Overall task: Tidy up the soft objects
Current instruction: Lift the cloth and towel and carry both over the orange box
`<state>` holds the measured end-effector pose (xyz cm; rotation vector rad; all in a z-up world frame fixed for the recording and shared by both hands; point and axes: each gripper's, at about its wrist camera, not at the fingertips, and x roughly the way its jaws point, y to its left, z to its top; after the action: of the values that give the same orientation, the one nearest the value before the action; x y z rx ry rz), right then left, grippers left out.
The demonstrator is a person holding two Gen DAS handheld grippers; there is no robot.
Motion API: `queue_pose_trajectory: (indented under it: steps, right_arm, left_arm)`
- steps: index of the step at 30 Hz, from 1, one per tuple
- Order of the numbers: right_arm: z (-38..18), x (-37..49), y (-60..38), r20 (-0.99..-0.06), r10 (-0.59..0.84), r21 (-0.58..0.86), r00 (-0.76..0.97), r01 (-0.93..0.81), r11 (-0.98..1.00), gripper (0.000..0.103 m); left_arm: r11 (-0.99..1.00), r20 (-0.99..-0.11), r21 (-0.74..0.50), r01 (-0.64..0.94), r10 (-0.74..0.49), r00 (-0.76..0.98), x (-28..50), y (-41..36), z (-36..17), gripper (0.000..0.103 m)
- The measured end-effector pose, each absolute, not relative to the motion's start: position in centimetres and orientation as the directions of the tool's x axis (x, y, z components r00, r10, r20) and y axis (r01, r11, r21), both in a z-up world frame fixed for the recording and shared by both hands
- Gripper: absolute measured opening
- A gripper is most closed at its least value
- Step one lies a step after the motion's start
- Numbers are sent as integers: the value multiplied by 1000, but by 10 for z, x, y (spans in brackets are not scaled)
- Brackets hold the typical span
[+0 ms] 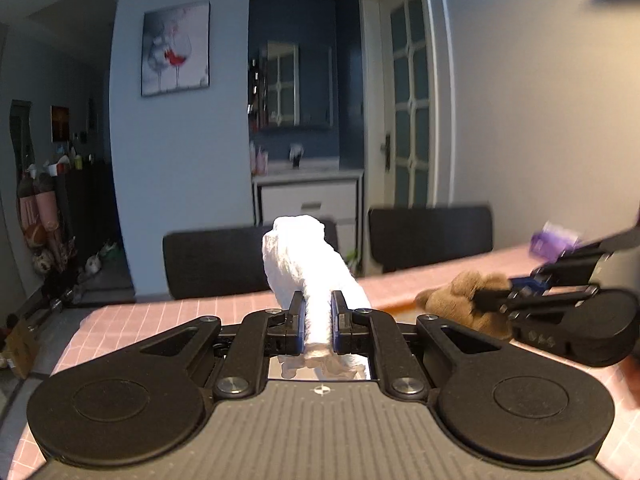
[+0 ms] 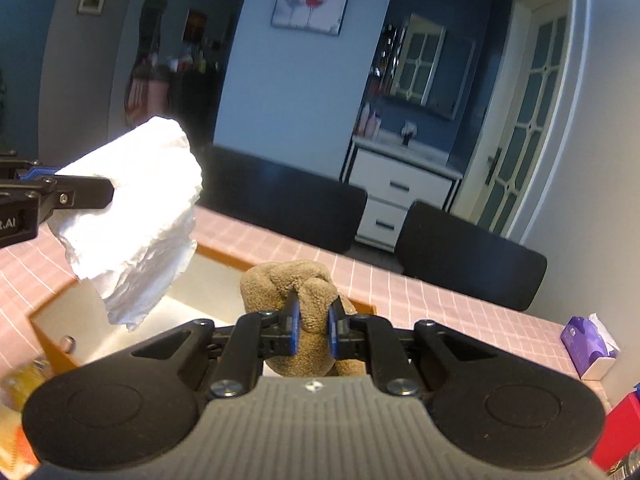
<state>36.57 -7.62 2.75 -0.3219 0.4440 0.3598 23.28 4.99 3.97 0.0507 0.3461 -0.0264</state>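
My left gripper is shut on a white crumpled cloth and holds it up above the pink checked table. The same white cloth shows at the left of the right wrist view, pinched by the left gripper. My right gripper is shut on a brown plush toy and holds it over an open box with orange rim and pale inside. In the left wrist view the brown toy sits in the right gripper at the right.
A purple tissue box stands on the table at the right, with a red object near it. Two black chairs stand behind the table. Yellow-orange items lie at the lower left.
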Motion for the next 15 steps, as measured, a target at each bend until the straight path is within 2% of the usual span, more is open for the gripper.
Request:
queue_pose_trajectory:
  steps: [8,15]
  right_arm:
    - [3,382,-54,-499,278,-269,821,-452,851,11]
    - [-20,392,-37,-563,258,-289,785,-480,828,11]
  left_arm:
    - [989,-540,143,39,45,840,266,53,-4,13]
    - [980,-619,189,60,71,783,278,55,-26,13]
